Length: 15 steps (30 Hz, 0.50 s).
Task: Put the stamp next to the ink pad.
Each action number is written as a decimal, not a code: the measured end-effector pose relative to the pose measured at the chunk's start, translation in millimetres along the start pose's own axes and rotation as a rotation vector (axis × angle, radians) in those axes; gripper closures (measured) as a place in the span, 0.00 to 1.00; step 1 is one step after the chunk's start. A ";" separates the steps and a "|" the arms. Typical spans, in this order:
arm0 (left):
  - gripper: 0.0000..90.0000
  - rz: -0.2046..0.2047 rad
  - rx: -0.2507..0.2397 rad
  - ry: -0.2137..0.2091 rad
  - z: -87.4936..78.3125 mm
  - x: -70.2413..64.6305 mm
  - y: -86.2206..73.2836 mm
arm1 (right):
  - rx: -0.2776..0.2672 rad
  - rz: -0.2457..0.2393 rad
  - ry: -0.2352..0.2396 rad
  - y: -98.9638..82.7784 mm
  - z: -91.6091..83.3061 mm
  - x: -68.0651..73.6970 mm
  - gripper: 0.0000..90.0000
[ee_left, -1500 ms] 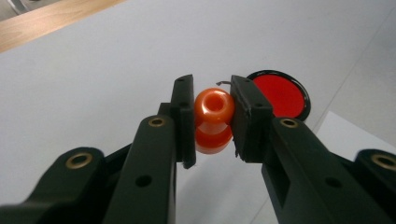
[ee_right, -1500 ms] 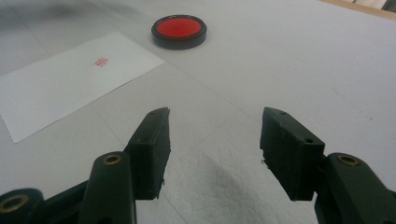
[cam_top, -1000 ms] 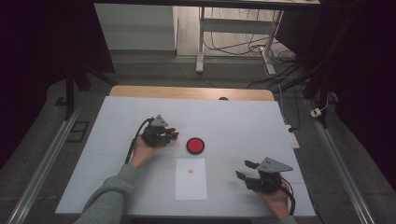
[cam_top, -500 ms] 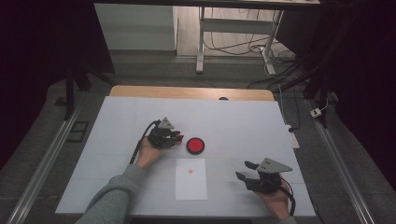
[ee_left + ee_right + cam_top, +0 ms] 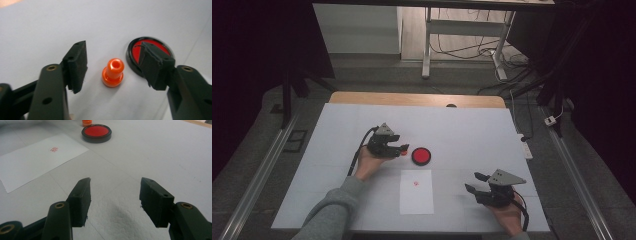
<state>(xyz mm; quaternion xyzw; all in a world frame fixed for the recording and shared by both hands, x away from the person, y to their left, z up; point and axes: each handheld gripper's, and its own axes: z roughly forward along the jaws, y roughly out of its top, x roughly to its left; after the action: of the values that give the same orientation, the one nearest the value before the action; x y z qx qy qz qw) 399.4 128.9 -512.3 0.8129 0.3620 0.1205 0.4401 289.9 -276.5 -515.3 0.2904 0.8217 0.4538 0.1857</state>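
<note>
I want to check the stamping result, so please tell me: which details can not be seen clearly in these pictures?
- Red mark on the paper sheet: too small in the high view, blurred in the right gripper view.
- Ink pad: partly covered by a jaw in the left gripper view.
- Orange stamp: cut by the top edge, right gripper view.

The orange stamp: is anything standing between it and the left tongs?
Nothing visible. The stamp stands upright on the table between the left tongs' jaws, which have just opened and do not touch it.

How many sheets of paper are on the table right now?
1. The sheet of paper lies flat on the table, just on the person's side of the red ink pad, with a small red stamp mark on it.
</note>
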 end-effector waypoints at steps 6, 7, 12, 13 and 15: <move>0.41 0.002 -0.016 -0.033 -24.2 -6.1 -3.0 | -0.003 0.001 -0.003 0.3 -0.5 -0.7 0.46; 0.41 0.006 -0.016 -0.033 -28.1 -7.3 -5.3 | 0.000 0.000 -0.010 0.4 -0.8 -1.0 0.46; 0.41 0.020 -0.018 -0.039 -46.9 -13.7 -16.0 | 0.001 0.001 -0.005 0.6 -0.8 -2.8 0.46; 0.40 0.026 -0.019 -0.038 -50.6 -15.7 -17.7 | -0.002 0.002 -0.001 0.7 -0.6 -3.2 0.46; 0.40 0.038 -0.021 -0.035 -58.3 -20.2 -21.0 | -0.003 0.001 -0.001 0.9 -0.7 -3.9 0.46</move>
<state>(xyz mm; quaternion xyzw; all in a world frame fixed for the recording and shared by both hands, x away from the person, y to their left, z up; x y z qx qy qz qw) 345.0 158.9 -492.6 0.8170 0.3374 0.1183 0.4523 292.8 -279.2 -514.0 0.2908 0.8207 0.4552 0.1862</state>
